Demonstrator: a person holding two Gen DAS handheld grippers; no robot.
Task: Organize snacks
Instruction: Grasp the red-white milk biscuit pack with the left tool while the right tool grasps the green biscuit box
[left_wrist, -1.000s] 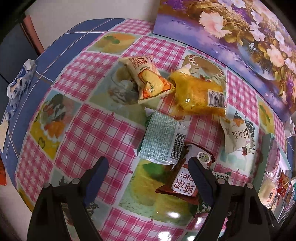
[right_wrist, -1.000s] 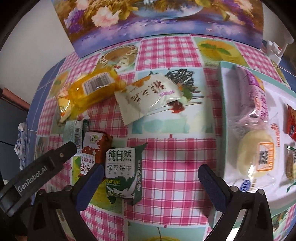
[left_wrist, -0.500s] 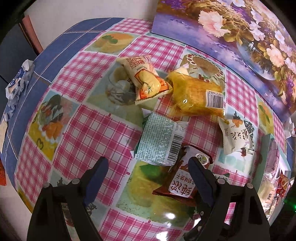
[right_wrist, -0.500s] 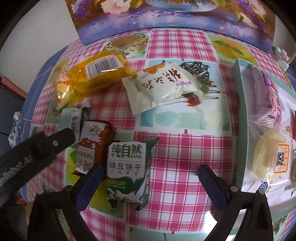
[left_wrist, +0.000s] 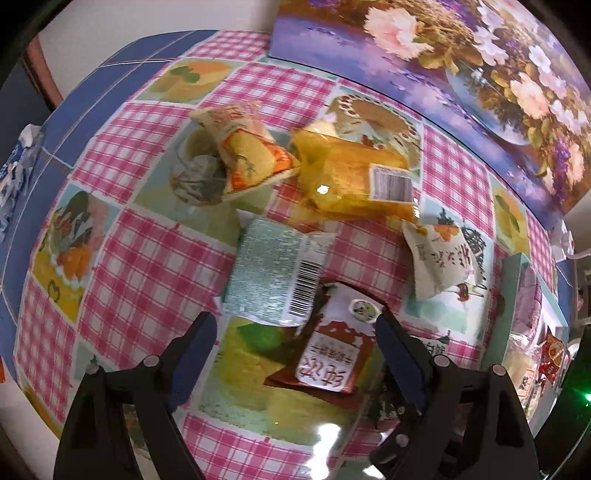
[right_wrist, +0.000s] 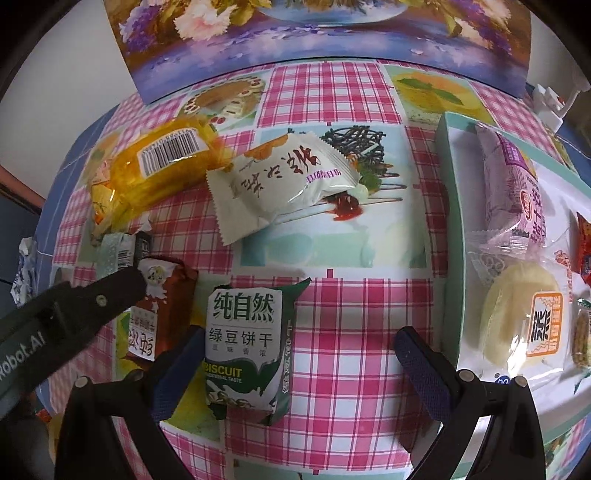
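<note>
The checked tablecloth (left_wrist: 147, 258) looks like glossy, smooth plastic, mirroring lamp glare near the camera. The yellow packet (left_wrist: 354, 177) is shiny translucent film; the cream packet (right_wrist: 280, 184) looks matt. The tray (right_wrist: 448, 221) is perhaps smooth plastic.

We see the biscuit pack (right_wrist: 245, 343) lying on the table (right_wrist: 354, 306), just right of the wafer pack (right_wrist: 155, 314). The tray (right_wrist: 448, 229) sits further right, with the bun (right_wrist: 517, 321) in it.

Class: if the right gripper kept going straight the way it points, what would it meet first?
Most likely the green biscuit packet, lying between the open right gripper fingers, nearer the left one; depth is unclear.
</note>
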